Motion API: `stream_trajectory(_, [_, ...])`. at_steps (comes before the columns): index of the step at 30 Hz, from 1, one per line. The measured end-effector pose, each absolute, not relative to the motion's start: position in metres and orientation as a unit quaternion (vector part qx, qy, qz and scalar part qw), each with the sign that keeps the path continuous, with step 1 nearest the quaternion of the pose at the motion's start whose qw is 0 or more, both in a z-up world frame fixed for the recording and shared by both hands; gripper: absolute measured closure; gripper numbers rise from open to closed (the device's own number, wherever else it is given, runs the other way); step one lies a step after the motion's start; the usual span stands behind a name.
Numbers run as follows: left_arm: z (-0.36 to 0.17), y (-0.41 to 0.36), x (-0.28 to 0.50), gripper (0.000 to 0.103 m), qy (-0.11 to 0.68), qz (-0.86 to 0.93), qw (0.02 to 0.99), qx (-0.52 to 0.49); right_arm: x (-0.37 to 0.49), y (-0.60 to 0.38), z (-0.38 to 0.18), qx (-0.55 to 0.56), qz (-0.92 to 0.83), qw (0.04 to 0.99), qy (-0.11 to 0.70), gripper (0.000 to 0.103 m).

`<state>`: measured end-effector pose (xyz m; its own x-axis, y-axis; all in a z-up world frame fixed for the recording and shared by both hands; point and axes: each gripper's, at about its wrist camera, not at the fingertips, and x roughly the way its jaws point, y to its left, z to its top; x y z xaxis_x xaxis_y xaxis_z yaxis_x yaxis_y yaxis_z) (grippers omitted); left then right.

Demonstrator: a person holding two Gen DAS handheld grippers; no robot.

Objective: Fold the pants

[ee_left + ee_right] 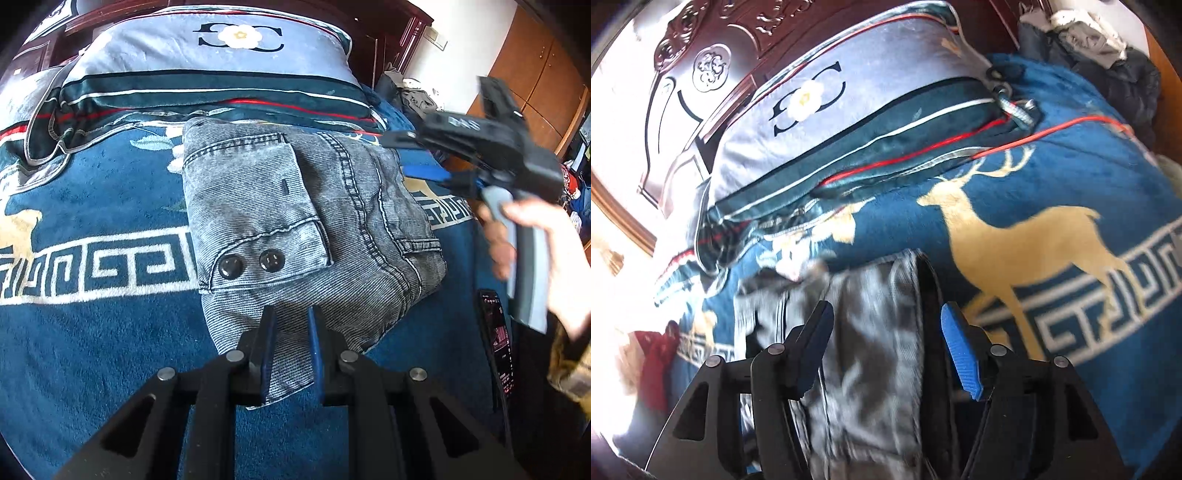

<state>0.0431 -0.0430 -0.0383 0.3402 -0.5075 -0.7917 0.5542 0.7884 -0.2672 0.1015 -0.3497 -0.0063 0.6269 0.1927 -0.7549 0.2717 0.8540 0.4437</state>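
The grey denim pants (295, 221) lie folded into a compact bundle on the blue patterned blanket (92, 332), toward the pillow (207, 66) at the head of the bed, with a two-button flap pocket facing up. The left gripper (291, 325) is clenched on the bundle's near edge, with cloth pinched between its narrow jaws. The right gripper (886, 332), held in a hand (546, 258), stands released above the bundle's right side, its jaws apart and gripping nothing. A phone (496, 332) lies by the blanket's right edge.
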Motion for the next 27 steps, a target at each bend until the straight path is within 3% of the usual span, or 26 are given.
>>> stream_trajectory(1, [-0.039,-0.043,0.043,0.085,0.474,-0.325,0.818,0.024,0.108,-0.351,-0.011,0.279,-0.022,0.858,0.431,0.054])
stream_trajectory(2, [-0.039,-0.043,0.044,0.085,0.474,-0.325,0.818,0.023,0.111,-0.351,-0.014,0.281,-0.025,0.855,0.435,0.081])
stream_trajectory(3, [-0.039,-0.043,0.044,0.085,0.475,-0.327,0.817,0.021,0.116,-0.35,-0.017,0.272,-0.035,0.853,0.444,0.089])
stream_trajectory(8, [-0.039,-0.044,0.043,0.084,0.472,-0.334,0.816,0.022,0.139,-0.336,-0.043,0.167,-0.089,0.842,0.506,0.09])
stream_trajectory(20, [-0.038,-0.046,0.041,0.083,0.469,-0.324,0.821,0.035,0.061,-0.317,0.002,0.235,-0.035,0.862,0.448,0.073])
stream_trajectory(27, [-0.038,-0.048,0.039,0.083,0.466,-0.325,0.821,0.045,0.046,-0.267,-0.04,0.135,-0.027,0.855,0.5,0.067])
